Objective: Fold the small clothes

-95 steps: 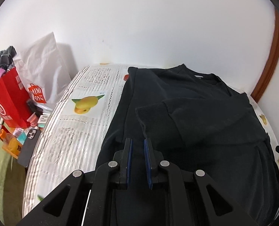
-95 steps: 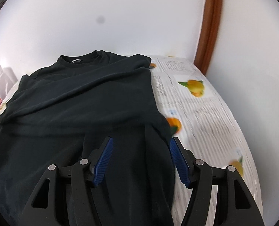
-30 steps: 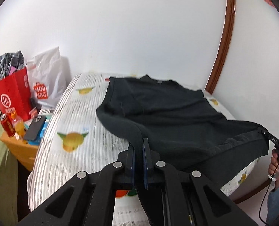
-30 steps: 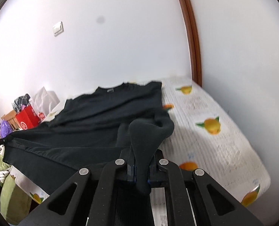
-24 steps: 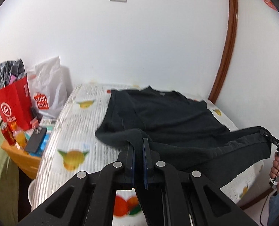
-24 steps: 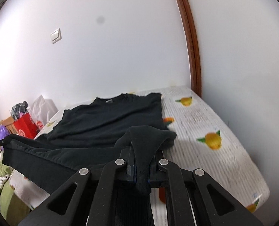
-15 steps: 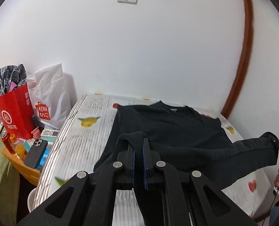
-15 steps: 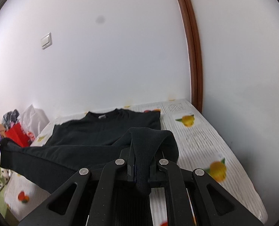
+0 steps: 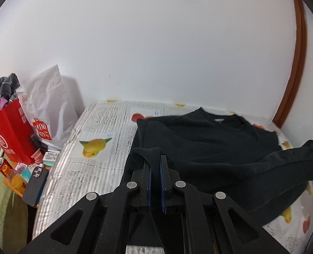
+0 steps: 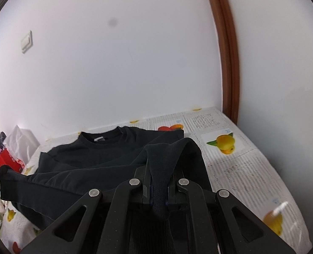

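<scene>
Black sweater (image 9: pixel 209 139) lies on a bed covered by a fruit-print sheet (image 9: pixel 97 124), its collar toward the far wall and its lower hem lifted off the sheet. Left tongs (image 9: pixel 155 167) are pinched nearly closed on one corner of that hem, a fold of dark cloth rising between the blue pads. Right tongs (image 10: pixel 158 175) are likewise clamped on the other hem corner, the ribbed fabric bunched up and over them. Between the two, the hem stretches in a raised band, hanging in the air above the sheet, while the chest and collar ahead of both tongs rest flat on the bed. Left of the left tongs, past the bed's edge, stand a red paper bag (image 9: pixel 10 131) and a white shopping bag (image 9: pixel 48 108), with a dark phone (image 9: pixel 34 182) lying nearer. Beyond the right tongs, a brown door frame (image 10: pixel 226 48) runs up the wall.
</scene>
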Demonstrator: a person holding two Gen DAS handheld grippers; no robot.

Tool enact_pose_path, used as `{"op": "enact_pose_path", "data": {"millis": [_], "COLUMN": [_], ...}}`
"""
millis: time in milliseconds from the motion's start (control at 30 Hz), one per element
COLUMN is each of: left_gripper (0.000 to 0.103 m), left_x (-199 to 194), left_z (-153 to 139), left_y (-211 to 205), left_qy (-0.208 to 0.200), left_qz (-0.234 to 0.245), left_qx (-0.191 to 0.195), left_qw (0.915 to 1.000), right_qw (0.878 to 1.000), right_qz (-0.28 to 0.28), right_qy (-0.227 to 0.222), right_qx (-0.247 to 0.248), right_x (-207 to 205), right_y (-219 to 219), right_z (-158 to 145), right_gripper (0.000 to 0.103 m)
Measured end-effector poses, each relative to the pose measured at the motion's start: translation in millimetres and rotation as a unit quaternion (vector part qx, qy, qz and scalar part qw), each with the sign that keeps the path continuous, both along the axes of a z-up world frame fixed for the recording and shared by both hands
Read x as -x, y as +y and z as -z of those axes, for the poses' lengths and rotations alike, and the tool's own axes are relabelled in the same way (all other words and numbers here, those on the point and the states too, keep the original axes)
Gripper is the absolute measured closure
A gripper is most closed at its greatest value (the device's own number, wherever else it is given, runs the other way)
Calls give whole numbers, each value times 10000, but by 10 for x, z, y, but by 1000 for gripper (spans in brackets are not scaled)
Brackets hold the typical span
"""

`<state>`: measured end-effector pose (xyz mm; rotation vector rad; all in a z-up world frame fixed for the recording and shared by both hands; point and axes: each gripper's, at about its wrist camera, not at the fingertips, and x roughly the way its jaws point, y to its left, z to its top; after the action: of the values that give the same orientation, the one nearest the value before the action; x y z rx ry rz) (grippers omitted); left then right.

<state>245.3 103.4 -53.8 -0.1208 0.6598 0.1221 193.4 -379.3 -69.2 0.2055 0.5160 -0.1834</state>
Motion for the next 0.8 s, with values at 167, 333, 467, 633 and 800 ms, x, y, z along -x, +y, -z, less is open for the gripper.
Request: {"op": "enact_pose_path", "data": {"millis": [167,333,467,633,800], "left_gripper": [96,93,93,77,62], "left_x": [-268,-380,-404,-267,89], "left_z": [314,434,449,359,336], "left_y": [-17,2,9,16,134], "left_qy": [360,520,578,591,583], "left_qz": [-26,-28,-11,237,378], "left_qx": [-88,-68,-20,160,306], "left_qw": [9993,9986,9983,9978,9971], "right_qw": [9984,9952,9938,9939,9954], "right_qz": [123,315,223,-107,39], "right_qy": [502,926,1087,1093,926], "right_qx": [245,90,30,57,230], "right_x": [-383,-558,-546,-185,298], "right_y": [-5,-79,-81,27,72], "right_z": [353,566,565,387,239], "right_gripper": [96,95,91,72,54]}}
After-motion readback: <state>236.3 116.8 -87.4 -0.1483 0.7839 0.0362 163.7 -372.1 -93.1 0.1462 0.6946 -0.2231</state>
